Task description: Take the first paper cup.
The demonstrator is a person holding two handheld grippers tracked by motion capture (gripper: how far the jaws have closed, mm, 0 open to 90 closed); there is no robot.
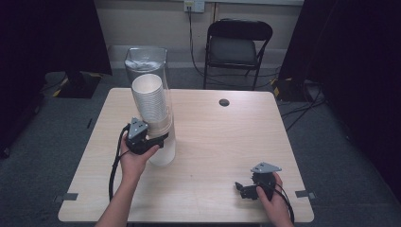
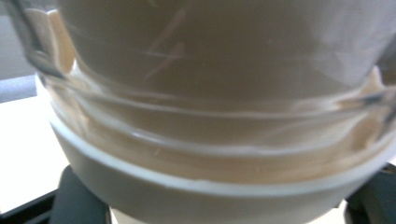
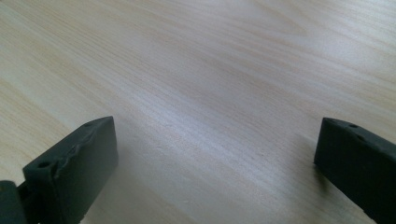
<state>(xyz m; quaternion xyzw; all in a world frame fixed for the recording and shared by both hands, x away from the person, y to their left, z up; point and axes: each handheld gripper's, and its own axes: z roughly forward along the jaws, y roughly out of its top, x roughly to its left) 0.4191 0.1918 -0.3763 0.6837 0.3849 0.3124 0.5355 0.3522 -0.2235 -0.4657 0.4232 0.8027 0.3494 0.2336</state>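
Left of the table's (image 1: 213, 142) middle stands a tall stack of cream paper cups (image 1: 153, 113) in a clear sleeve, left tongs (image 1: 158, 141) clamped on it; right tongs (image 1: 242, 188) gape empty near the front edge.

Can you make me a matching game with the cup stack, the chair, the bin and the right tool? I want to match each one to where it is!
Things:
1. stack of paper cups
2. folding chair
3. bin
4. right tool

Places:
A. low over bare table near its front right corner
B. on floor behind table, left
C. between left tool's jaws
D. on floor behind table, by wall

Pairs: 1-C, 2-D, 3-B, 4-A
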